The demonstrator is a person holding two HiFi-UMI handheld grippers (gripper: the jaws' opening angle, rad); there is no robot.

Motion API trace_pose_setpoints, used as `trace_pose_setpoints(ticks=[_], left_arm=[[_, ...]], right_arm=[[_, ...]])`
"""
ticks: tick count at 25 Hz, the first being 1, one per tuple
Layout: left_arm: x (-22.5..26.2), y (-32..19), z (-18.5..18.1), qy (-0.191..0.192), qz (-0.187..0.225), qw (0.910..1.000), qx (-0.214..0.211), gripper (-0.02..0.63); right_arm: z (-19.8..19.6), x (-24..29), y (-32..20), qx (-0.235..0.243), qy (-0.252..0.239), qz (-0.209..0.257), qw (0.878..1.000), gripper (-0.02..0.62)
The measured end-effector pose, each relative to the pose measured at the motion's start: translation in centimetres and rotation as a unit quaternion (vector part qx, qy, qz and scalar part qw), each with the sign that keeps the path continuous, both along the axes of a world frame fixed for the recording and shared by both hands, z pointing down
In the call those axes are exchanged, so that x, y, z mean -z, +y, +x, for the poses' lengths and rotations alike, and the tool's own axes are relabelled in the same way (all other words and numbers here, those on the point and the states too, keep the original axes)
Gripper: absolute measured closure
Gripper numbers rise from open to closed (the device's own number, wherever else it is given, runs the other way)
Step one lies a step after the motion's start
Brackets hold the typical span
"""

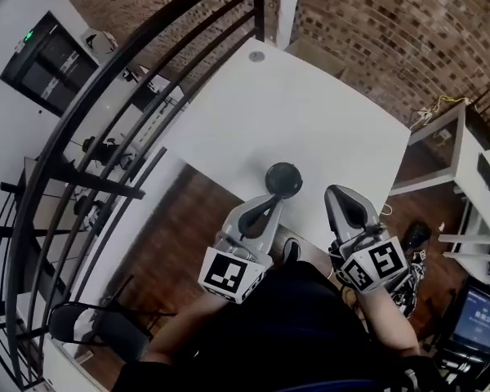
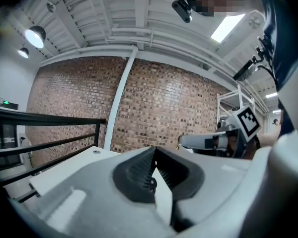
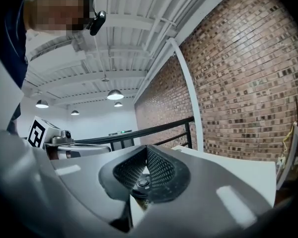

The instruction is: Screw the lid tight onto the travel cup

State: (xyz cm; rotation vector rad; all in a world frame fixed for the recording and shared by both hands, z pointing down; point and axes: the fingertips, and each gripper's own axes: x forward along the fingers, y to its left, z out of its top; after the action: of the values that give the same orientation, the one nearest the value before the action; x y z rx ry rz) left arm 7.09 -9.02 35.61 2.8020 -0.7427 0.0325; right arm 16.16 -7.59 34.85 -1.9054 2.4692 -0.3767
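Beside the cup [image 1: 281,191], on the table [image 1: 310,113]: left gripper [image 1: 269,207] and right gripper [image 1: 339,194], both held closed, empty. Tightening of the lid [image 1: 283,176] is judged pending; jaws must be opened.

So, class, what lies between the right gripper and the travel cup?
Nothing but bare white table separates the right gripper from the travel cup, per the head view.

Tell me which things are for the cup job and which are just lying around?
For the job: travel cup; left gripper, jaws shut; right gripper, jaws shut.

Just around: white table, black railing, brick wall, chair, white shelf.
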Motion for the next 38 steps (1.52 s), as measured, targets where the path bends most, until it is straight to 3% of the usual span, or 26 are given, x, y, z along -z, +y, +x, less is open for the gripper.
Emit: trace_pose_setpoints(ticks=[10, 38], left_arm=[[-0.7, 0.5, 0.6, -0.031, -0.002, 0.9993, -0.022, 0.6], [-1.4, 0.2, -0.3, -0.027, 0.002, 0.9993, 0.026, 0.6]], right_arm=[[0.2, -1.1, 0.5, -0.024, -0.008, 0.01, 1.0, 0.584], [-1.5, -2.0, 0.1, 0.043, 0.036, -0.008, 0.998, 0.584]])
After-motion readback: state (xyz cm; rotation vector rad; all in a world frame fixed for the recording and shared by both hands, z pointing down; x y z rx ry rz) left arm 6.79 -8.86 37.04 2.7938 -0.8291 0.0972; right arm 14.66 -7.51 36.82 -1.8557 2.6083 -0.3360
